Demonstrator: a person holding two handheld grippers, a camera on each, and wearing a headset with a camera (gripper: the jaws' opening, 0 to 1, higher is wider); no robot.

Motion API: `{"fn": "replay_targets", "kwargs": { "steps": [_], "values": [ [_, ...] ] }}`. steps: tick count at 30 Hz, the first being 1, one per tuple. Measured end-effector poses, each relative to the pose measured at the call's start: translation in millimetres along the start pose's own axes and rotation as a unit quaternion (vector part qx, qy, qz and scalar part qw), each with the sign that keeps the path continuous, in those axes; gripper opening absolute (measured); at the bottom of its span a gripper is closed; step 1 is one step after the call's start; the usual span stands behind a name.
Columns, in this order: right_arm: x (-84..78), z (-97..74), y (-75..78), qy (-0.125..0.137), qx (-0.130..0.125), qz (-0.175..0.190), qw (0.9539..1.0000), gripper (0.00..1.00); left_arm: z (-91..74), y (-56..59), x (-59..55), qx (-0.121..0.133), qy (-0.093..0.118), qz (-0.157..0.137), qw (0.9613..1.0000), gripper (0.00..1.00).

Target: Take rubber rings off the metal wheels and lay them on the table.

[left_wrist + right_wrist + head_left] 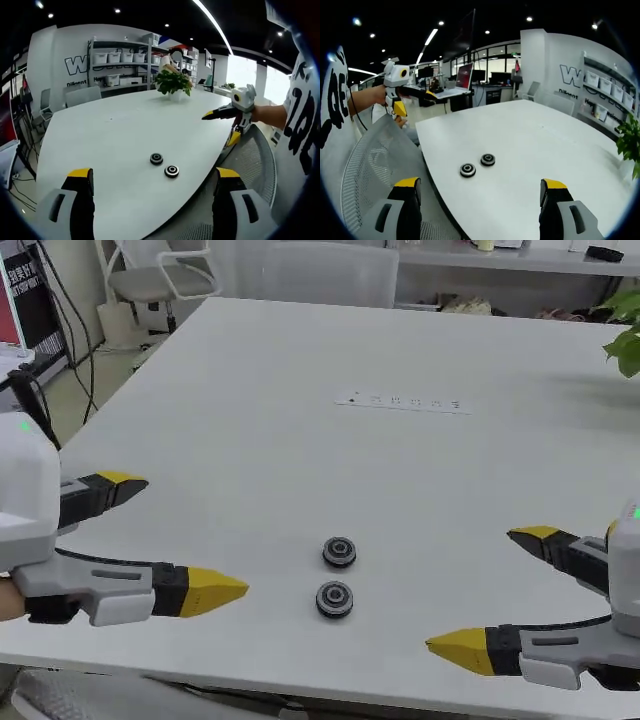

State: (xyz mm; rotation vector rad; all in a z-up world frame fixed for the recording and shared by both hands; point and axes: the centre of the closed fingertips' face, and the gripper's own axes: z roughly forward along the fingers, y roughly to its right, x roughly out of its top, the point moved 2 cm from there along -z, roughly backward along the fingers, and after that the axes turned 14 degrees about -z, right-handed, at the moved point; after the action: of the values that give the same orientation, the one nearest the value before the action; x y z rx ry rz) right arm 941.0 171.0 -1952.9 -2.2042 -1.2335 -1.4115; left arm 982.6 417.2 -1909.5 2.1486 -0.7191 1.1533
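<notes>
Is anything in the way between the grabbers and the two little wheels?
No, nothing visible is. Just bare table lies between the open left gripper, the open right gripper, and the far wheel and near wheel.

Two ringed wheels (337, 576) flat, side-by-side

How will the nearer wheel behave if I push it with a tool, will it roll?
The nearer wheel lies flat on the table, so a push would probably slide it, not roll it. Its metal core suggests it is stiff and heavy for its size. The rubber ring around it may drag on the table; tipped on edge, it could roll.
</notes>
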Motion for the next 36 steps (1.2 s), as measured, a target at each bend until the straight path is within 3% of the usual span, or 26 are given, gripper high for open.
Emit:
{"fn": "replay_targets", "kwargs": {
  "steps": [16, 36],
  "values": [
    [5.5, -6.8, 1.8, 0.0, -0.034, 0.007, 0.9994, 0.99, 0.0, -2.3, 7.4, -0.027, -0.004, 0.018, 0.9995, 0.99],
    [0.2, -14.7, 9.4, -0.001, -0.041, 0.007, 0.9991, 0.99, 5.0, 2.3, 7.3, -0.036, 0.0, 0.019, 0.9992, 0.99]
  ]
}}
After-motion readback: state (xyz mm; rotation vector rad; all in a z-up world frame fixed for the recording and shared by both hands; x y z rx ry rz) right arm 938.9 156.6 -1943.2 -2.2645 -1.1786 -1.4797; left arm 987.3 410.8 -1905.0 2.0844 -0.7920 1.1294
